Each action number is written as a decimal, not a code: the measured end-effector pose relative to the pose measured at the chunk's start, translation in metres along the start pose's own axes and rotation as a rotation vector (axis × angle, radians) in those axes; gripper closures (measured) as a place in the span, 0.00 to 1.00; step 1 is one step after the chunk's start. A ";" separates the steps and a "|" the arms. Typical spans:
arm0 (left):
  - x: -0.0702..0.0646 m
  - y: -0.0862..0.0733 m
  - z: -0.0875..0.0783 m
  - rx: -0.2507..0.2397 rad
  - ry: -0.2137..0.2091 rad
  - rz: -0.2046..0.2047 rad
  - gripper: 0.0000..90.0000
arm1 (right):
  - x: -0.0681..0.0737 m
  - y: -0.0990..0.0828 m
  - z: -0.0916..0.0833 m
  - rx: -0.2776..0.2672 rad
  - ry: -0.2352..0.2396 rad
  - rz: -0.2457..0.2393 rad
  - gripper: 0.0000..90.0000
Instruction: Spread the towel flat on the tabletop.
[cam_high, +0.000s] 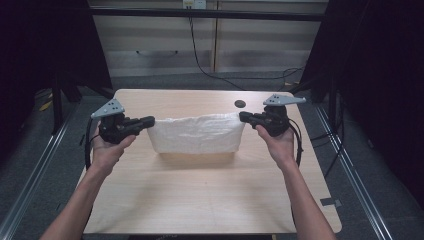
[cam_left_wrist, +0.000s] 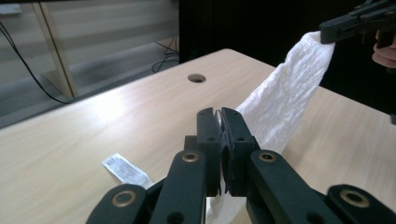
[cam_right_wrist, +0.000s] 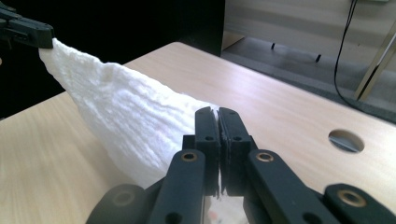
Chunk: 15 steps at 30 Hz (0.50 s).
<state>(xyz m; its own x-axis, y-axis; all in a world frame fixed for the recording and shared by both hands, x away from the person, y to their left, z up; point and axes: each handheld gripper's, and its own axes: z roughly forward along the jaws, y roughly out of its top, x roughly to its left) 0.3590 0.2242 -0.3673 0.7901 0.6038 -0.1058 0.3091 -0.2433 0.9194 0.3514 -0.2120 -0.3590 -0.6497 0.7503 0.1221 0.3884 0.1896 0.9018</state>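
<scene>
White, crinkle-textured cloth (cam_high: 196, 133) hangs stretched between the two grippers, held above the middle of the pale wooden worktop (cam_high: 210, 200). Its lower edge touches or nearly touches the worktop surface; which of the two cannot be told.

Gripper state:
- Left gripper (cam_high: 148, 121): jaws fully closed on the left top corner of the cloth. In the left gripper view a thin sliver of white fabric shows between the closed jaws.
- Right gripper (cam_high: 244, 117): jaws fully closed on the right top corner of the cloth. In the right gripper view the fabric runs from the jaws away to the other gripper.

Progress, as judged from the frames:
- Done: both top corners are gripped and the cloth is lifted and spread to its full width, with a slight sag along the top edge.
- Left: the cloth is probably being readied for folding or for laying flat; no fold has yet been made, and the cloth has not been set down.

Labels and writing:
- A small white care tag (cam_left_wrist: 126, 170) is sewn to the cloth near the left gripper. It carries fine print, too small to read.
- No brand or other writing is legible.

A round cable hole (cam_high: 240, 104) lies in the far right part of the worktop, apart from the cloth.
</scene>
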 end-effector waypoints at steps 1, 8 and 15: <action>0.000 0.000 0.000 0.000 0.000 0.000 0.97 | 0.000 -0.005 -0.001 -0.001 0.006 0.010 0.98; -0.015 -0.024 0.003 0.058 -0.022 -0.006 0.97 | 0.011 -0.034 -0.007 0.034 0.026 -0.003 0.98; -0.027 -0.070 0.010 0.162 -0.065 -0.037 0.97 | 0.023 -0.067 -0.015 0.068 0.066 0.006 0.97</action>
<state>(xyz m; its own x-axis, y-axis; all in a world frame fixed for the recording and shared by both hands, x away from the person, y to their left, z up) 0.3217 0.2174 -0.4322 0.8075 0.5658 -0.1671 0.4154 -0.3441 0.8420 0.3008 -0.2166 -0.4100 -0.6878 0.7088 0.1565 0.4343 0.2291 0.8711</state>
